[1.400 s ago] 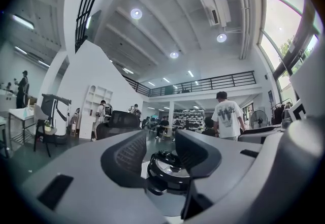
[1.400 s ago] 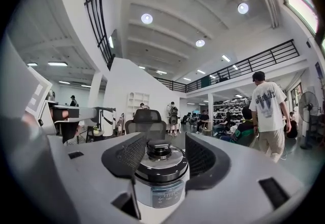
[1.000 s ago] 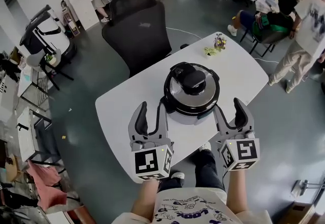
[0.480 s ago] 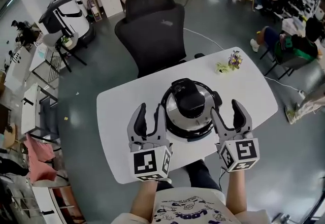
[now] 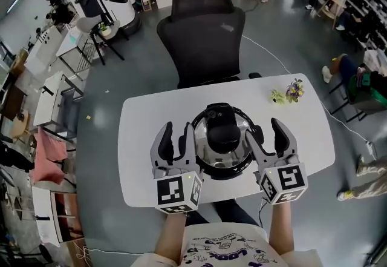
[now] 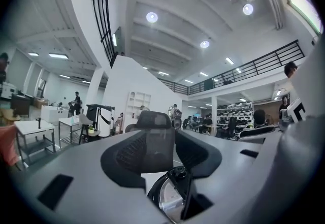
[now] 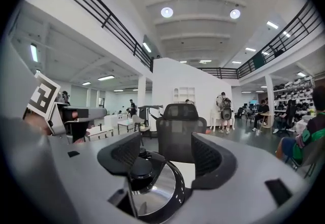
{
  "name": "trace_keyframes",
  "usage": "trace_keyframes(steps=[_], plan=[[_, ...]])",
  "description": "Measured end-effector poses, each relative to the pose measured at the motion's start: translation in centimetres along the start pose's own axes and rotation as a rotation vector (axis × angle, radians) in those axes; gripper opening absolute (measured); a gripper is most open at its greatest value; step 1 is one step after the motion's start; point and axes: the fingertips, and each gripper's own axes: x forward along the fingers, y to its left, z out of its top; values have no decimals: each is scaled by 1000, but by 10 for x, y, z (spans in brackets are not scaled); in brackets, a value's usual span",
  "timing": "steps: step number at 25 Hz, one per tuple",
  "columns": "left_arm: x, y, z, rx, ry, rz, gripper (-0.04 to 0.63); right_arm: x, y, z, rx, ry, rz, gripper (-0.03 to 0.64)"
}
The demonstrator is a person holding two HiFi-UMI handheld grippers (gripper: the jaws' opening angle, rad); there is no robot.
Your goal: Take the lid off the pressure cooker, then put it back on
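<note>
The pressure cooker point(image 5: 222, 143) stands in the middle of the white table point(image 5: 142, 138), with its shiny lid and black lid handle point(image 5: 222, 131) on top. My left gripper point(image 5: 177, 140) is open just left of the cooker. My right gripper point(image 5: 266, 137) is open just right of it; its jaws have just been opening, and nothing is pressed between them. In the left gripper view the left gripper point(image 6: 170, 156) frames the lid's edge point(image 6: 170, 195) low between its fingers. In the right gripper view the right gripper point(image 7: 165, 161) frames the lid point(image 7: 155, 190) at the lower left.
A black office chair point(image 5: 202, 36) stands behind the table's far edge. A small bunch of flowers point(image 5: 289, 91) lies at the table's far right. Carts and a white table point(image 5: 54, 78) stand to the left, and people sit further back on the right.
Both grippers have moved forward and now flank the cooker, which sat ahead of them before. The view has swung, and the chair is now straight behind the table.
</note>
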Motion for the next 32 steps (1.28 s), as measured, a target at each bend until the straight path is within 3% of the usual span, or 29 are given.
trace_keyframes(steps=[9,17,23,32], plan=[[-13,-18,-13,-8,24,157,172,10,-12,-7,-22,22,205,322],[-15,14,-27,-53,56,250,172,42,15,-12,-36,69,331,333],[-14,34,-39,-90,82,275,172,55,34,-17,-63,108,396,344],[-2,60,-65,-169,159,242,172,67,61,-29,-90,206,514,364]])
